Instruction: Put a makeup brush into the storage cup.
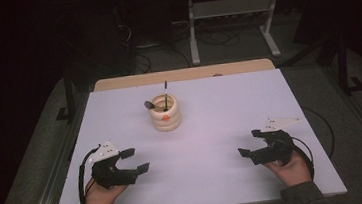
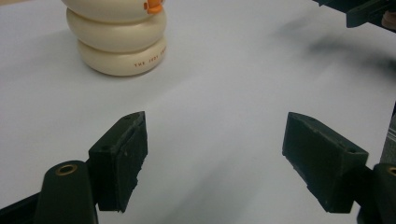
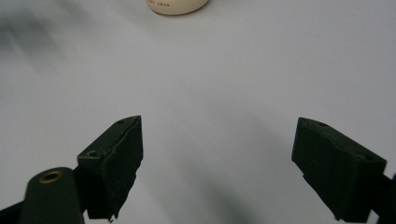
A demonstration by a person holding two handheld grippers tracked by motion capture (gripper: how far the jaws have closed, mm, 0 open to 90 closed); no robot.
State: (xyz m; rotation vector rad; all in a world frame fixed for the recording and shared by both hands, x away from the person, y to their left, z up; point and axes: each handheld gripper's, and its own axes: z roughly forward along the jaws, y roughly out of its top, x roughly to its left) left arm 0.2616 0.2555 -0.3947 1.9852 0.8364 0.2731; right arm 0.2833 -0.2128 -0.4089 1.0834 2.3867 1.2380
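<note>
A cream ringed holder point(image 1: 165, 114) with an orange mark stands at the middle of the white table point(image 1: 221, 128), with two dark tools sticking out of its top. Its lower rings point(image 2: 119, 44) appear at the upper left of the left gripper view, and its base point(image 3: 176, 5) at the top edge of the right gripper view. My left gripper point(image 1: 135, 160) rests at the near left, open, nothing between its jaws. My right gripper point(image 1: 250, 143) rests at the near right, open and empty too. In their own views the left gripper point(image 2: 215, 158) and right gripper point(image 3: 217, 163) frame bare table.
The table's wooden far edge point(image 1: 181, 75) shows beyond the white sheet. A metal stand point(image 1: 231, 22) and cables lie on the dark floor behind. Cables trail from both grippers near the table's side edges.
</note>
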